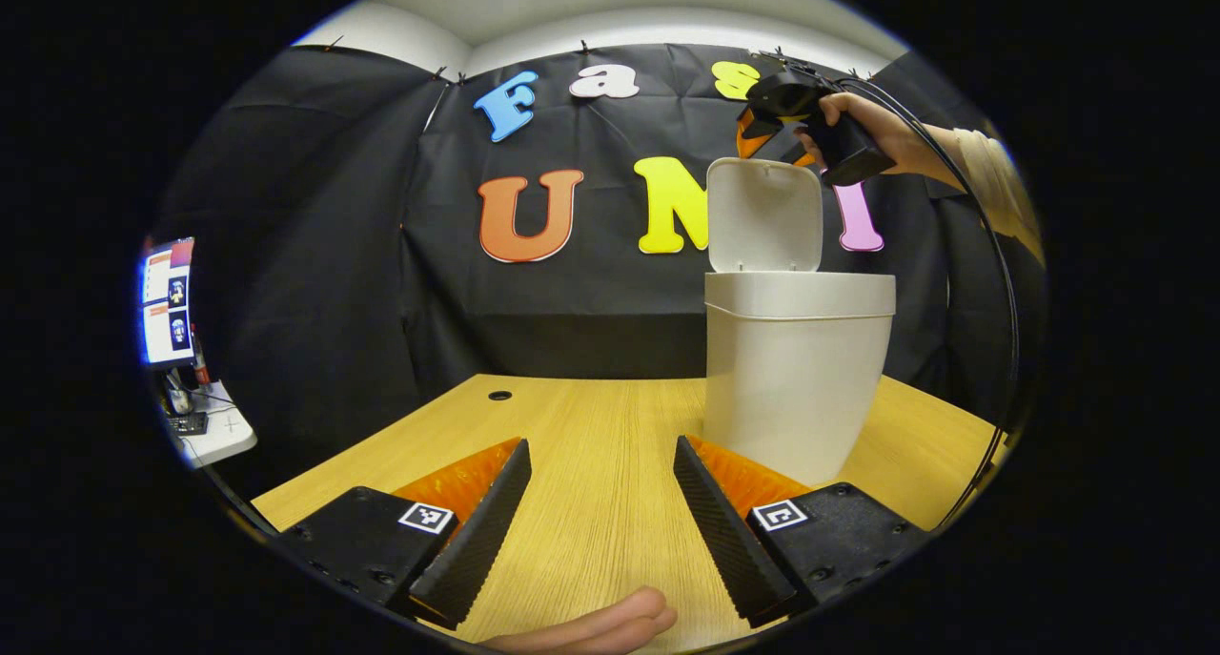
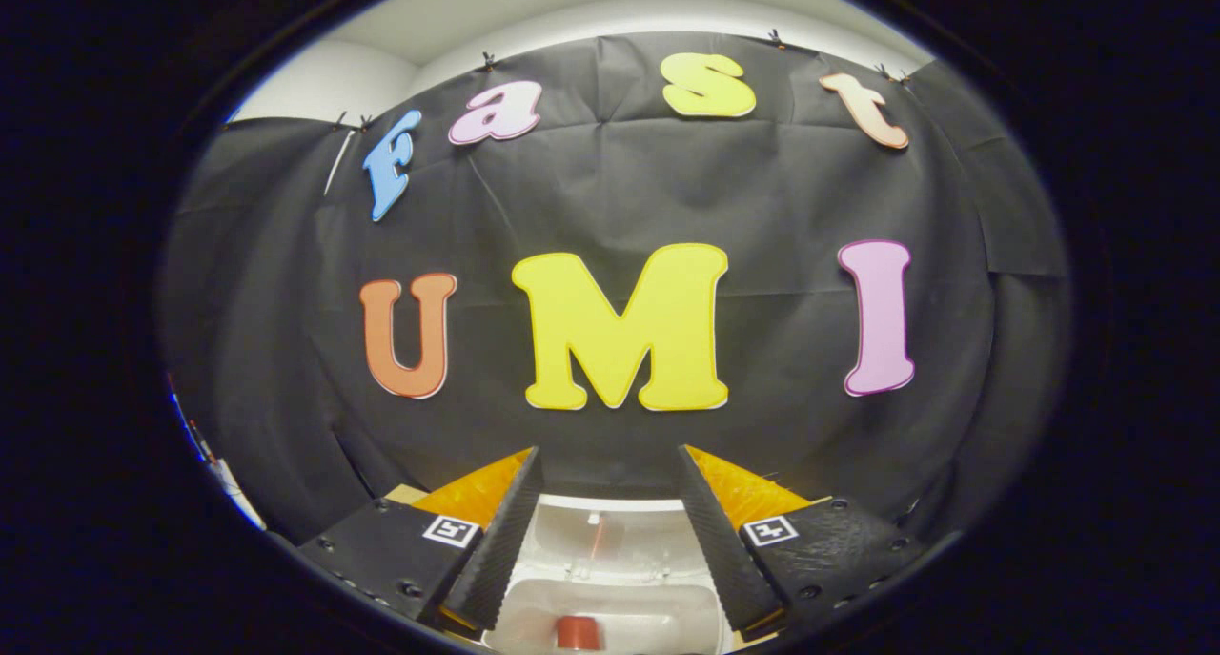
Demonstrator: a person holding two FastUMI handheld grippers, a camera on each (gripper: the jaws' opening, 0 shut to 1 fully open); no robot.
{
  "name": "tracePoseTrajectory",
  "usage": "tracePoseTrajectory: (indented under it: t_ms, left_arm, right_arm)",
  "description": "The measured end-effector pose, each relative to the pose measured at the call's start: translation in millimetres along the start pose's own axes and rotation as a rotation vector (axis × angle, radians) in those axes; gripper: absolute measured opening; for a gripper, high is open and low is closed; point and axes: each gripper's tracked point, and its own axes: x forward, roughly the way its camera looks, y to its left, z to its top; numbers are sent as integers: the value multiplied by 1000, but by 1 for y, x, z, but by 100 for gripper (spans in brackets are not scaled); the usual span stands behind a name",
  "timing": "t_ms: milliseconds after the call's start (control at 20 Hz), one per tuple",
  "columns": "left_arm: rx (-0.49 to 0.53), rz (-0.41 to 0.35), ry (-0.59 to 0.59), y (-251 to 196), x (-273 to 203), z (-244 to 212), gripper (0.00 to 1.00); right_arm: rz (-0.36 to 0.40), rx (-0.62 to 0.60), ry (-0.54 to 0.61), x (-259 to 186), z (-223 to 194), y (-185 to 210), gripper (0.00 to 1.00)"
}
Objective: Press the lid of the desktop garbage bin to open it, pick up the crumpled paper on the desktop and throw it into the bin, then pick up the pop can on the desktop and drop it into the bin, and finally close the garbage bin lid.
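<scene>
A white desktop bin point(image 1: 796, 369) stands on the wooden table point(image 1: 591, 417), its lid point(image 1: 765, 214) swung upright. My left gripper point(image 1: 600, 445) hovers low over the table in front of the bin, open, with nothing between its fingers. A hand holds my right gripper point(image 1: 762, 131) just above the raised lid. In the right gripper view that gripper point(image 2: 609, 452) is open and empty, looking over the lid point(image 2: 610, 536) and down into the bin point(image 2: 534, 626). A red pop can point(image 2: 579, 633) lies inside the bin.
A small round hole point(image 1: 499, 396) sits in the table at the back left. A lit monitor point(image 1: 169, 300) and a white side desk point(image 1: 214, 431) stand off to the left. A fingertip point(image 1: 610, 622) shows at the bottom edge.
</scene>
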Motion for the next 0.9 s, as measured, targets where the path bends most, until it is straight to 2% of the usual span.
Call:
tracePoseTrajectory:
  t_ms: [150,350,550,700,900]
  left_arm:
    - [-1,-13,-27,-8,-5,8,98]
    - [6,-8,-47,-9,-8,13,98]
    - [9,-5,-66,-10,-12,21,98]
    - [11,6,-66,-10,-11,18,97]
    - [30,-2,-58,-19,-9,16,97]
  right_arm:
    - [-16,20,13,-13,-8,-2,85]
    - [-20,15,85,-28,-33,0,85]
    - [5,13,129,-42,-51,3,85]
    - [43,-7,214,-45,-83,11,85]
    - [47,-13,281,-47,-116,12,85]
